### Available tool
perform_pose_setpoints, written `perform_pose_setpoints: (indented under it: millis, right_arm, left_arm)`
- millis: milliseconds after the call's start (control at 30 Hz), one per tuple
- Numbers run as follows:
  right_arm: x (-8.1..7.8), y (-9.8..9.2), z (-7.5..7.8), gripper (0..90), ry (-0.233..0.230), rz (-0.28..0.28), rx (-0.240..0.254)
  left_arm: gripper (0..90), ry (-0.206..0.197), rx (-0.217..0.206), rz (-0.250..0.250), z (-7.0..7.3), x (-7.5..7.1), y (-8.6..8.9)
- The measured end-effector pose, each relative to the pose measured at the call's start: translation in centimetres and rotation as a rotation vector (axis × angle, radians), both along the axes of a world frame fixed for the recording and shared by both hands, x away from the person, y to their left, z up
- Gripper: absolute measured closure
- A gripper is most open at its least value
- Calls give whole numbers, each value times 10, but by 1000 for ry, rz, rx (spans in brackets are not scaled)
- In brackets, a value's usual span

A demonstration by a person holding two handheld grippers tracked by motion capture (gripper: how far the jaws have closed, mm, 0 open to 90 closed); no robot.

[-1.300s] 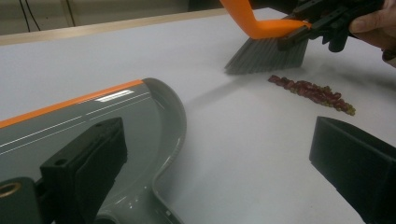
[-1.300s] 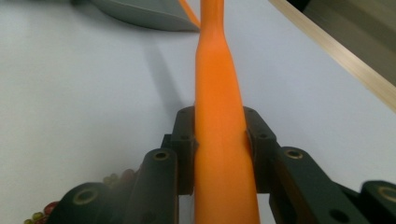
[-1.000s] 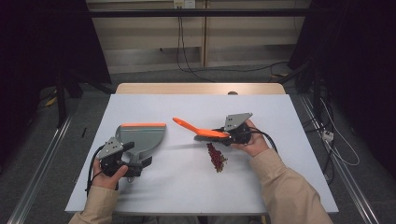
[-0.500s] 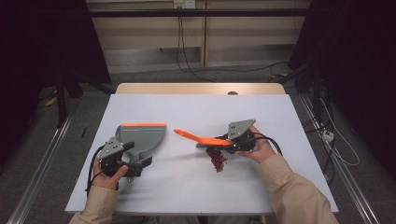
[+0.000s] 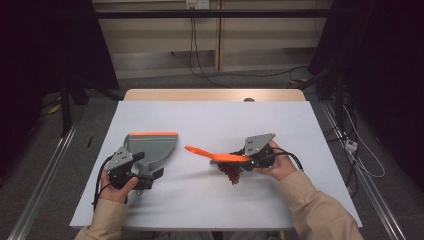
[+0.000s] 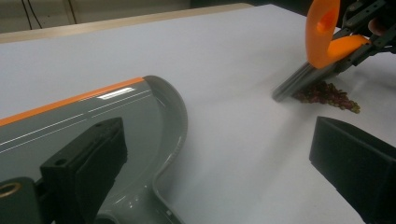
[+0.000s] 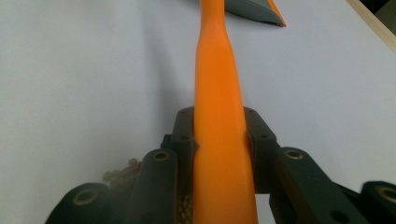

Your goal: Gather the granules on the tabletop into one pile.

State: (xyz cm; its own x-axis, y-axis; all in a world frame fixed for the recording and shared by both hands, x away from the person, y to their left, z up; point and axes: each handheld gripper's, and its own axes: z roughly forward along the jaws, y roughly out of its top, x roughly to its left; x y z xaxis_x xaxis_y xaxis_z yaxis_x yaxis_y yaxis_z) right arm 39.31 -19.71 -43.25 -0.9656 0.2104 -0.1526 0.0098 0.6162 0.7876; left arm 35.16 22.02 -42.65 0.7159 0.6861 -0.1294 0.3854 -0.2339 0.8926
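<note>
A grey dustpan with an orange front lip lies at the table's left. My left gripper stands open over its handle end; in the left gripper view the pan lies beside the left jaw, with wide bare table before the right one. My right gripper is shut on the orange handle of a hand brush, which runs up between the jaws. The brush's grey bristles touch a small pile of dark red bits, also seen beyond the left gripper.
The white table top has a wooden strip along its far edge. Cables trail from both grippers toward the person. Dark floor and rails flank the table, with wall cables behind.
My right gripper has drawn the brush a little toward the person and lowered it, so the bristles now rest on the red pile. The left gripper and dustpan stayed put.
</note>
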Motion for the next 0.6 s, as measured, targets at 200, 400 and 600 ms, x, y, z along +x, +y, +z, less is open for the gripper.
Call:
perform_pose_setpoints:
  millis: [200,400,600]
  right_arm:
    - [-3,0,0,710,-4,4,6]
    - [-4,0,-1,710,-7,5,20]
    - [-4,3,0,711,-9,-4,35]
  left_arm:
    - [40,-1,0,0,0,0,0]
    - [40,-1,1,0,0,0,-1]
    - [40,1,5,-1,0,0,0]
